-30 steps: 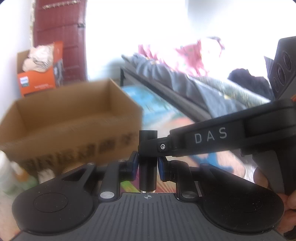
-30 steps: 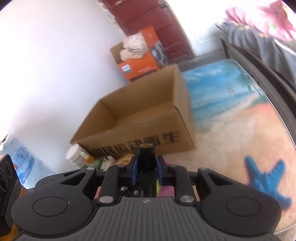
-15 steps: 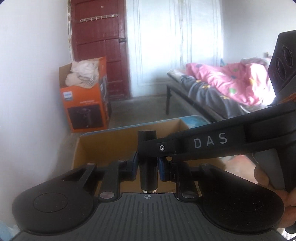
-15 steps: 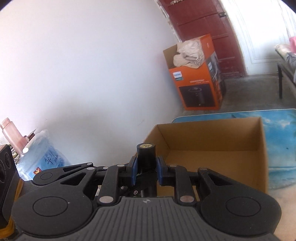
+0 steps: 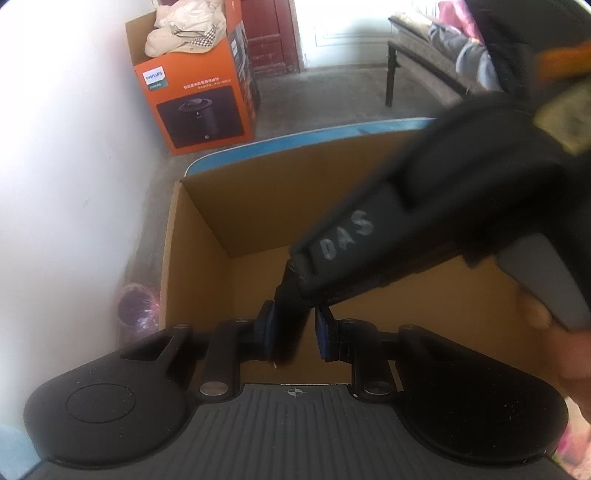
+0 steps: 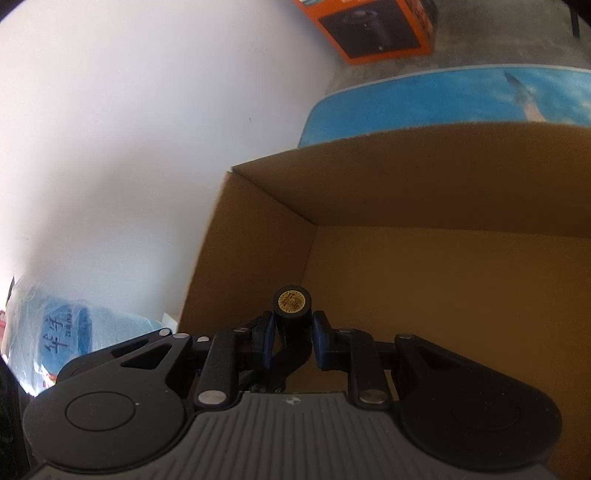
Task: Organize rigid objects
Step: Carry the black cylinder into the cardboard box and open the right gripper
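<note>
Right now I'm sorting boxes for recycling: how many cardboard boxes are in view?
2. The open brown box sits on the blue-edged table, directly below both grippers. The orange Philips box stands on the floor by the wall. Others may be hidden.

Orange Philips box (image 5: 199, 92) beside red door (image 5: 271, 35)

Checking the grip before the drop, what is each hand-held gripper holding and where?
Both grip one black DAS tool: left hand-held gripper on one cylindrical end, right hand-held gripper on the other.

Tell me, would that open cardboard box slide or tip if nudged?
The cardboard box looks empty, so probably light and easy to slide. Its broad flat floor suggests it would hardly tip. Thin walls may flex.
</note>
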Tool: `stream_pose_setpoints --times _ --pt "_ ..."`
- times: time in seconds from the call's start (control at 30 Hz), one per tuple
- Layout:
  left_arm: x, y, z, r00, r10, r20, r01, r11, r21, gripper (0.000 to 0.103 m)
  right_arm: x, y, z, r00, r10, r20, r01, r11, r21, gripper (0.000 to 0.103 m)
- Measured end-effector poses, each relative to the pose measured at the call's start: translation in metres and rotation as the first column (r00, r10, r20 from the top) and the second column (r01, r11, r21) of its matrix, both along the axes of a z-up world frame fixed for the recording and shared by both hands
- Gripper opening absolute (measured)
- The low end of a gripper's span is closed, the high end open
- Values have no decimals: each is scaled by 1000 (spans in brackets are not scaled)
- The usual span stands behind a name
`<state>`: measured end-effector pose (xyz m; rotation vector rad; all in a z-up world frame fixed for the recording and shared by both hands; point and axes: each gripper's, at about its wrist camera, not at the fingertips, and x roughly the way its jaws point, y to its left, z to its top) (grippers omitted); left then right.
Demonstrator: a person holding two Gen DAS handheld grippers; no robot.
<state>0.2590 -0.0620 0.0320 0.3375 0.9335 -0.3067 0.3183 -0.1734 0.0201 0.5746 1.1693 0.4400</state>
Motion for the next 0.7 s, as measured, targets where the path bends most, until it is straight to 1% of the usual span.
stream_pose_setpoints --times 0.03,0.13,0.2,0.3,0.37,0.4,0.47,0.53,0.7 --pt "2 1 -1 1000 -3 1 3 1000 3 22 9 3 -7 1000 12 -25 -12 1000 -6 24" --pt "2 4 3 1000 -14 3 14 1000 -18 24 26 10 -20 998 12 -54 -14 999 -38 23" --pt "-1 7 4 1000 -12 11 12 1000 -25 24 34 13 -24 999 3 -45 -5 999 -53 24" --pt "-7 9 9 999 -15 30 17 999 -47 27 41 18 -23 1000 -1 -6 1 997 -76 25" --pt "-14 13 16 999 -14 48 18 997 -73 36 40 17 -20 1000 -17 9 18 997 -77 25" --pt "-19 14 20 998 -14 63 19 996 -85 39 36 15 -18 1000 -25 16 26 997 -71 25" --pt "-33 19 29 994 -14 107 26 993 -116 52 28 10 -11 999 -39 33 40 998 -47 25" --pt "-49 26 38 989 -15 148 38 987 -154 61 14 -1 -1 997 -54 52 55 998 -25 25" --pt "-92 44 68 973 -36 230 93 965 -245 67 -33 -36 42 987 -82 135 80 996 27 25"
